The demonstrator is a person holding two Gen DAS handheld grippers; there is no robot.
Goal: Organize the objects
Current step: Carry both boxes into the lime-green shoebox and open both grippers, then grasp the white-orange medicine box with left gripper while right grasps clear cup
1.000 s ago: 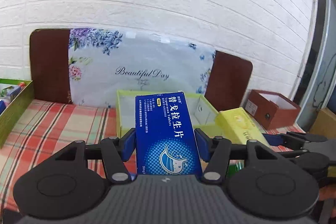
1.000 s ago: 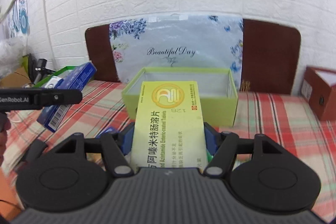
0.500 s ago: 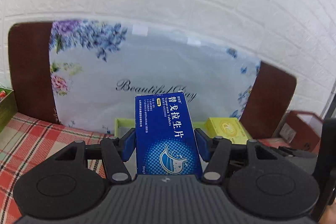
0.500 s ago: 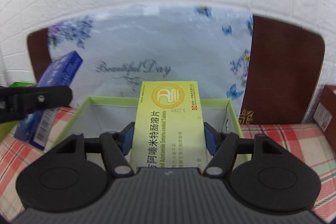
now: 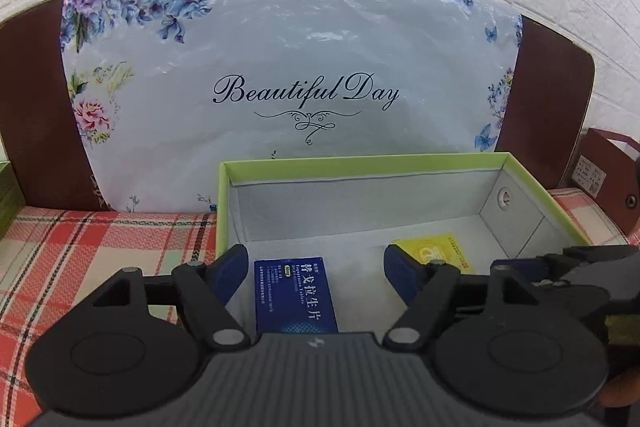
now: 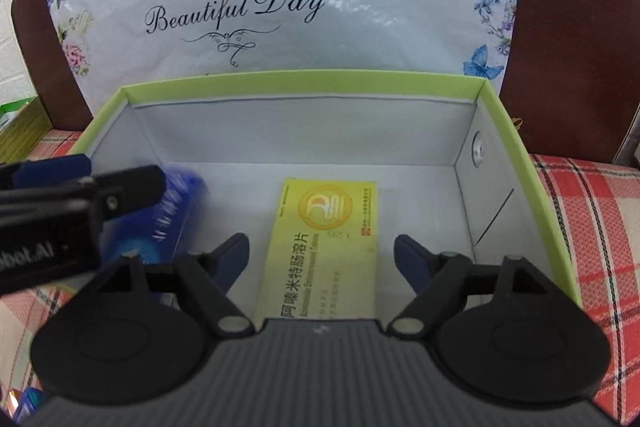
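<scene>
Green-rimmed and grey inside, the open cardboard box (image 5: pixel 532 183) sits on a red plaid tablecloth (image 5: pixel 100 247) in front of a floral "Beautiful Day" bag (image 5: pixel 304 67). The left gripper (image 5: pixel 314 269) hangs over the box's left part, its jaws opening wide; the blue medicine box (image 5: pixel 294 293) lies flat on the box floor between the pads, touched by neither. The right gripper (image 6: pixel 322 259) hangs over the right part, its jaws also opening wide; the yellow medicine box (image 6: pixel 320 247) lies flat between its pads, free of both. The 2 medicine boxes rest apart, side by side. From the right wrist view the blue medicine box is blurred.
</scene>
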